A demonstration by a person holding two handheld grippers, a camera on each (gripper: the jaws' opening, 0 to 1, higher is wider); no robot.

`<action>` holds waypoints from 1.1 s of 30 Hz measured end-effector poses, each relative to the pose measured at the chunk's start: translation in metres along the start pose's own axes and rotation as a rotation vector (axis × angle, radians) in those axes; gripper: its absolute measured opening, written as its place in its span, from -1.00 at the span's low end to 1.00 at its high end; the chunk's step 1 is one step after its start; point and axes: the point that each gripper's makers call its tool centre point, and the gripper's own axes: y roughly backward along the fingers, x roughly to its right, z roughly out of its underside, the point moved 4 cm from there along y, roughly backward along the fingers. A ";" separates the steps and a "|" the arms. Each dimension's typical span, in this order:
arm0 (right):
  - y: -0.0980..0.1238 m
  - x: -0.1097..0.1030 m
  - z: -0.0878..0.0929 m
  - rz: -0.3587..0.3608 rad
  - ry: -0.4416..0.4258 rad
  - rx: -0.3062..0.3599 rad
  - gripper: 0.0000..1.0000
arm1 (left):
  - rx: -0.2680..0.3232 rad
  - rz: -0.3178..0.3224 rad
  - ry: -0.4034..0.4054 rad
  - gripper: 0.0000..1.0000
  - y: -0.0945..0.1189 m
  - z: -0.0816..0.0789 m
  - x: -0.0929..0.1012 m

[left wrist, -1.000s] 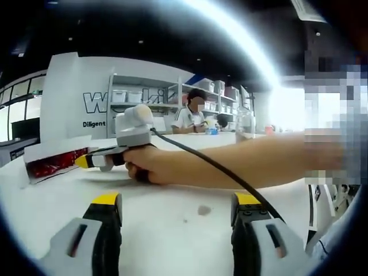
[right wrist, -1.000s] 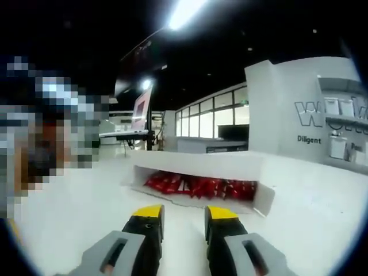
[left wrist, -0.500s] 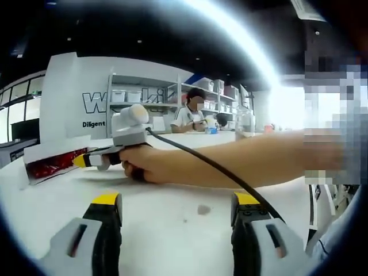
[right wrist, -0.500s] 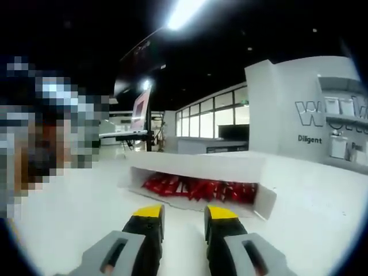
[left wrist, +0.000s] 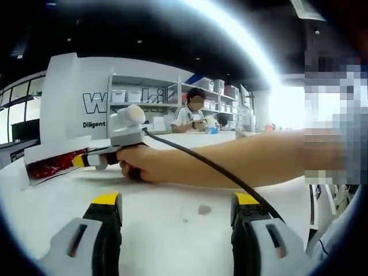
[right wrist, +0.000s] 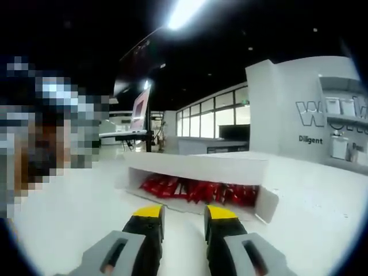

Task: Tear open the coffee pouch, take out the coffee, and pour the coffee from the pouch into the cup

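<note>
A long white box [right wrist: 195, 168] lies on its side on the white table, open toward me, with several red coffee pouches [right wrist: 192, 190] inside. My right gripper [right wrist: 184, 213] points at the box from a short way off, jaws a narrow gap apart with nothing between them. In the left gripper view a hand holds that right gripper [left wrist: 77, 161], its yellow tips close to the box [left wrist: 34, 154] and the red pouches [left wrist: 52, 164] at the left. My left gripper [left wrist: 176, 201] hangs low over the table, jaws wide open and holding nothing.
The person's forearm [left wrist: 247, 164] and the gripper's black cable [left wrist: 213, 167] cross the left gripper view. A small dark spot [left wrist: 203, 210] marks the tabletop. A clear container [left wrist: 244, 123] stands at the table's far side. Behind it are shelves [left wrist: 144, 98] and a seated person [left wrist: 192, 118].
The right gripper has crept toward the box of red pouches, which looms slightly larger in its view. The left gripper has not moved.
</note>
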 end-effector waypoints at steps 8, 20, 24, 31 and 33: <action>-0.009 0.008 -0.002 0.006 0.001 0.001 -0.45 | 0.001 0.000 0.002 0.57 0.000 0.000 0.000; -0.021 0.015 -0.003 0.004 -0.015 -0.004 -0.53 | 0.005 -0.007 0.008 0.57 0.000 -0.001 -0.002; -0.023 0.014 -0.003 0.001 -0.011 -0.006 -0.54 | 0.004 -0.008 0.006 0.57 0.000 -0.001 -0.002; -0.025 0.013 -0.004 0.003 -0.013 -0.003 -0.55 | 0.005 -0.007 0.003 0.57 0.000 -0.001 -0.002; -0.026 0.012 -0.003 0.001 -0.012 -0.003 -0.55 | 0.005 -0.006 0.003 0.57 0.000 0.000 -0.002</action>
